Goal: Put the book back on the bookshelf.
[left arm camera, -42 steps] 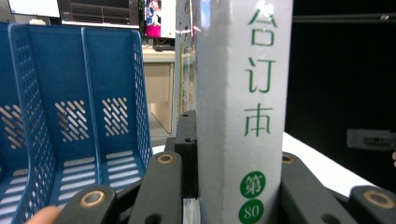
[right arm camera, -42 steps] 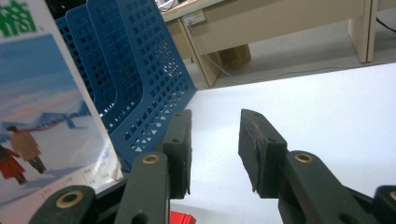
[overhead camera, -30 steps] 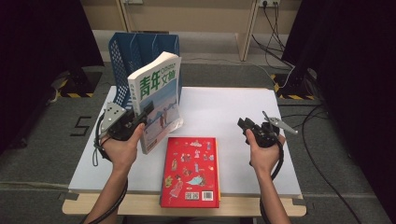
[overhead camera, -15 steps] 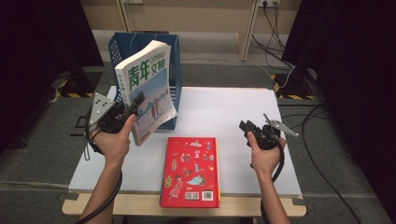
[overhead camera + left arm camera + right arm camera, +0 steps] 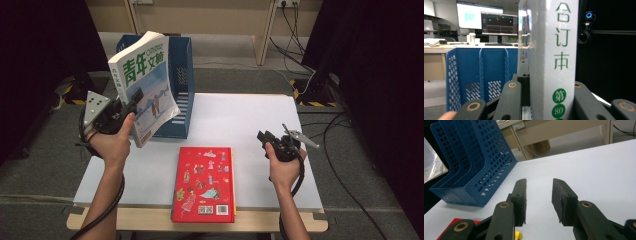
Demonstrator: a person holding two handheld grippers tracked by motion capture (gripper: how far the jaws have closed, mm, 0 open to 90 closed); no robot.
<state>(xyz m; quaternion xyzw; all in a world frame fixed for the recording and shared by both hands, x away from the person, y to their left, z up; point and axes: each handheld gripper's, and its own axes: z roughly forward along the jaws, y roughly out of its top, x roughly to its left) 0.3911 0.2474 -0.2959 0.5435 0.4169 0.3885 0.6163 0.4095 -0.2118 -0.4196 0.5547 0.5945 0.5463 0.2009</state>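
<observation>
My left gripper (image 5: 131, 106) is shut on a thick white book (image 5: 144, 92) with green characters on its cover and holds it upright above the table's left side, in front of the blue file rack (image 5: 183, 85). In the left gripper view the book's spine (image 5: 552, 60) stands between the two black jaws, with the rack (image 5: 479, 75) behind it. A red book (image 5: 205, 182) lies flat at the table's front edge. My right gripper (image 5: 264, 138) hovers to the right of the red book, open, with nothing between its fingers (image 5: 520, 195).
The white table (image 5: 240, 120) has bare surface across its middle and right, beyond the right gripper (image 5: 539, 200). The rack's slotted dividers (image 5: 471, 160) face right. Cables trail on the floor at the back right. Desks with monitors (image 5: 499, 23) stand beyond the table.
My left hand has lifted the white book up and to the left, raising it from a lean to nearly upright. The right gripper and the red book have stayed in place.
</observation>
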